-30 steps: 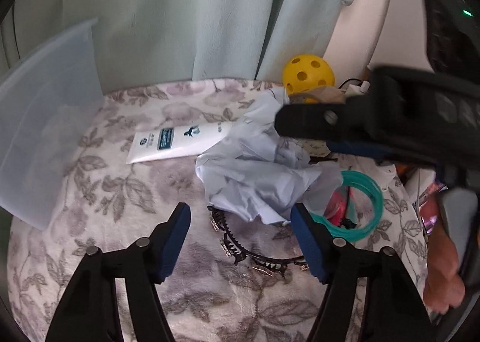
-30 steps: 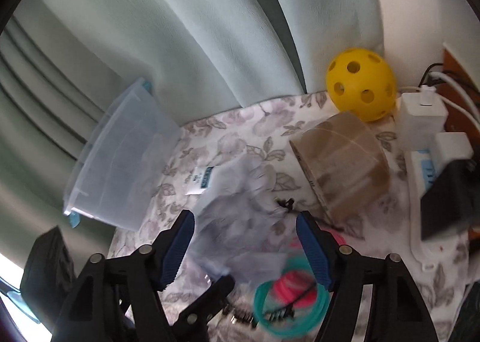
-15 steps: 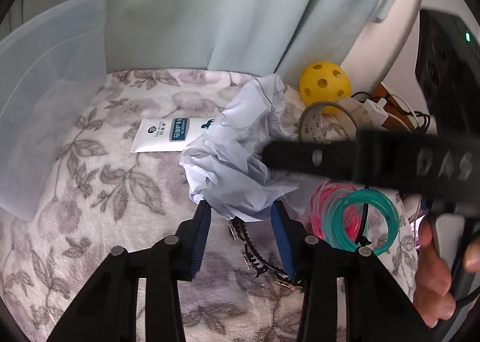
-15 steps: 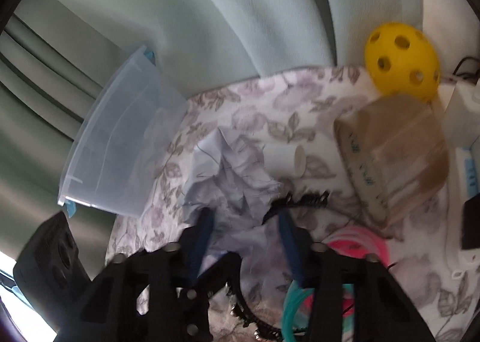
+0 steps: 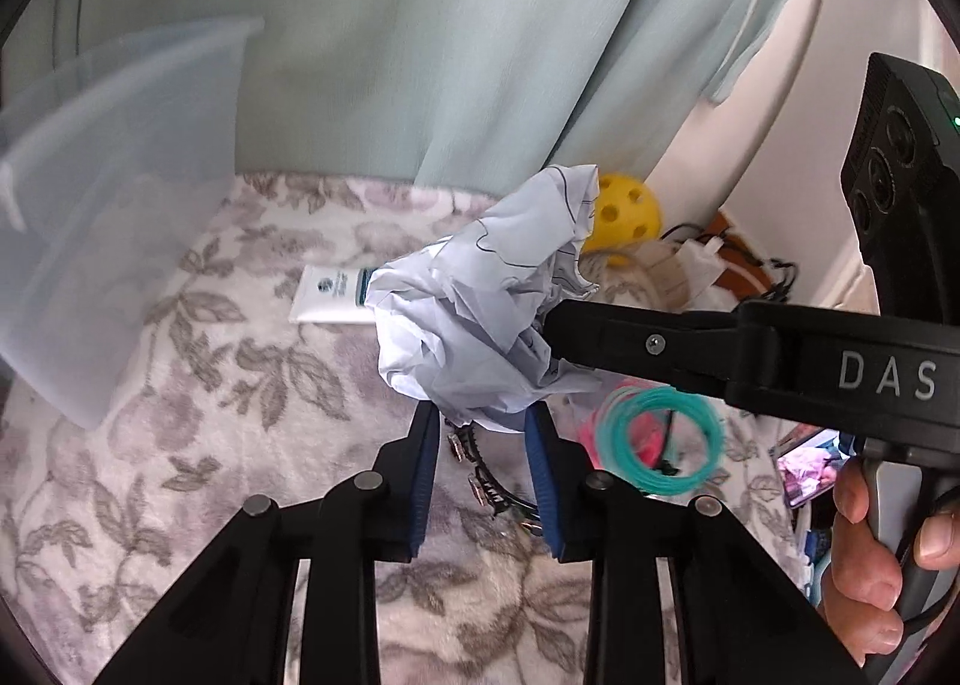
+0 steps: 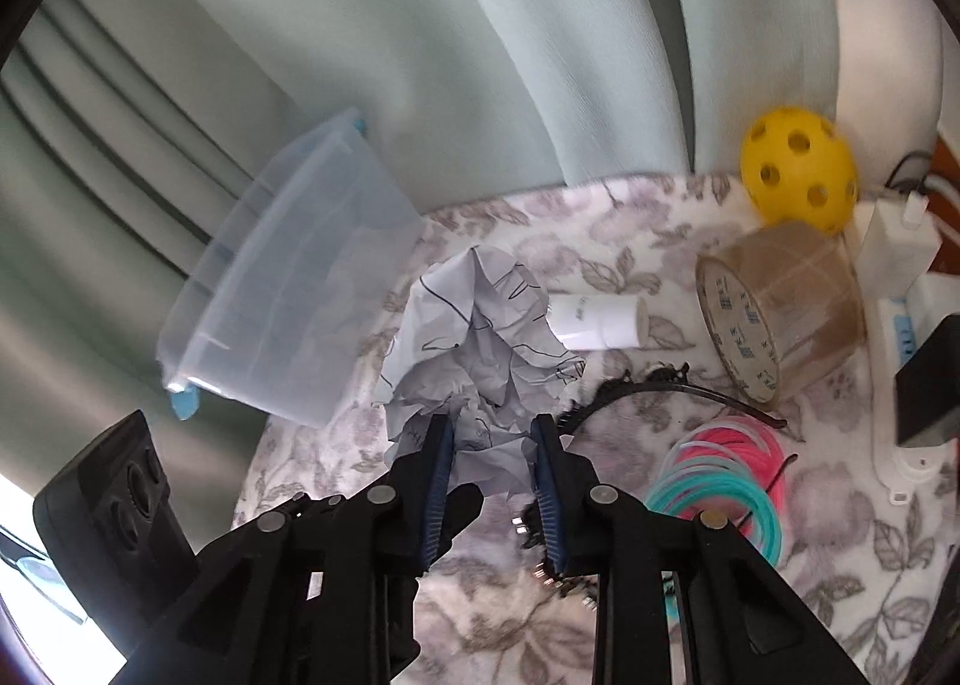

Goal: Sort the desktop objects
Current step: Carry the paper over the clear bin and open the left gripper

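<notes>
Left wrist view, both grippers' jaws pinching crumpled paper (image 5: 474, 319), left gripper (image 5: 483, 445), right gripper (image 6: 492, 445).

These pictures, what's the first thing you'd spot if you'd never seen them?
The big crumpled paper in the middle, pinched from two sides by the left gripper and the right gripper. Next, the yellow holey ball at the back right by the curtain, then the pink and teal rings on the flowery cloth.
</notes>
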A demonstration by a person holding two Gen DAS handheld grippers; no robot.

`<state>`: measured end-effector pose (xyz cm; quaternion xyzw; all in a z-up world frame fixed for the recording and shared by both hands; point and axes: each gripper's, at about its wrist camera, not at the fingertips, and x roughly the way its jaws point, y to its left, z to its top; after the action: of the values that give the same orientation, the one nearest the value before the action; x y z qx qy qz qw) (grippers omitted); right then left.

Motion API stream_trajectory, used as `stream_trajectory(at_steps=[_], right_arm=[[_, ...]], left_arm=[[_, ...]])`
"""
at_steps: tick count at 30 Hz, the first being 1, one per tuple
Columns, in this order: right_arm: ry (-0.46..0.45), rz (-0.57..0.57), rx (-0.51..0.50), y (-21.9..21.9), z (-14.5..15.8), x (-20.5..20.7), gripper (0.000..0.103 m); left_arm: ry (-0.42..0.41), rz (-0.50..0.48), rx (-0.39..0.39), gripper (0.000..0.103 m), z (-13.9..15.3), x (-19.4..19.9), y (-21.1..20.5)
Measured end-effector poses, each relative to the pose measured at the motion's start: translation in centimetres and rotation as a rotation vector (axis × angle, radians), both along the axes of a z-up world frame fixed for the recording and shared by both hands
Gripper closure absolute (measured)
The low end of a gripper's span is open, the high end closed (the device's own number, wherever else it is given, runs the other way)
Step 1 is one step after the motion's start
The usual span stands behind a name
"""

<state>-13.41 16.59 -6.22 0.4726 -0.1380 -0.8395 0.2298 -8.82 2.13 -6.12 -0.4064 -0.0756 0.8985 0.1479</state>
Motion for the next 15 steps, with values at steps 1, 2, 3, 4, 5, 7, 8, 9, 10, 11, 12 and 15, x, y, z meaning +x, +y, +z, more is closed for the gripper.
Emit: stream_trajectory(at_steps=[1, 2, 3, 4, 5, 7, 8, 9, 10, 11, 12, 15], right_arm=[[0.015, 0.003, 0.001, -0.2, 0.7, 0.4, 0.074], [0.031, 0.006, 0.002, -0.5, 1.5, 0.8, 0.074], [0.047, 0.009, 0.004, -0.9, 2.3, 1.2, 0.074], [0.064, 0.015, 0.003, -1.4, 3.1, 1.6, 0.074], [0.081, 0.021, 0.003, -2.0, 3.9, 2.0, 0.074], [0.115, 0.033, 0.002, -3.1, 5.4, 2.8, 0.074], [0.13, 0.043, -0.007, -3.8, 6.0, 3.2, 0.074], [0.145, 0.054, -0.017, -4.5, 6.5, 3.6, 0.074], [0.16, 0.068, -0.025, -5.1, 7.1, 3.9, 0.074], [0.172, 0.083, -0.026, -6.0, 7.6, 4.0, 0.074], [0.184, 0.099, -0.027, -6.9, 8.2, 4.1, 0.074], [0.219, 0.145, -0.03, -9.5, 9.7, 4.5, 0.074]], left_arm=[[0.018, 0.0, 0.0, 0.073, 0.7, 0.5, -0.2], [0.036, 0.0, 0.001, 0.073, 1.3, 1.1, -0.5], [0.052, 0.0, 0.005, 0.073, 2.0, 1.5, -0.9], [0.065, 0.001, 0.012, 0.073, 2.6, 1.7, -1.5], [0.077, 0.002, 0.02, 0.073, 3.2, 1.9, -2.2], [0.106, 0.017, 0.007, 0.073, 4.6, 2.7, -3.6], [0.122, 0.026, -0.003, 0.073, 5.4, 3.2, -4.2], [0.138, 0.035, -0.012, 0.074, 6.0, 3.5, -4.8], [0.154, 0.044, -0.02, 0.073, 6.4, 3.8, -5.3], [0.168, 0.052, -0.026, 0.073, 6.9, 4.1, -5.9], [0.18, 0.062, -0.03, 0.074, 7.3, 4.5, -6.5], [0.214, 0.104, -0.043, 0.074, 8.6, 5.3, -8.4]])
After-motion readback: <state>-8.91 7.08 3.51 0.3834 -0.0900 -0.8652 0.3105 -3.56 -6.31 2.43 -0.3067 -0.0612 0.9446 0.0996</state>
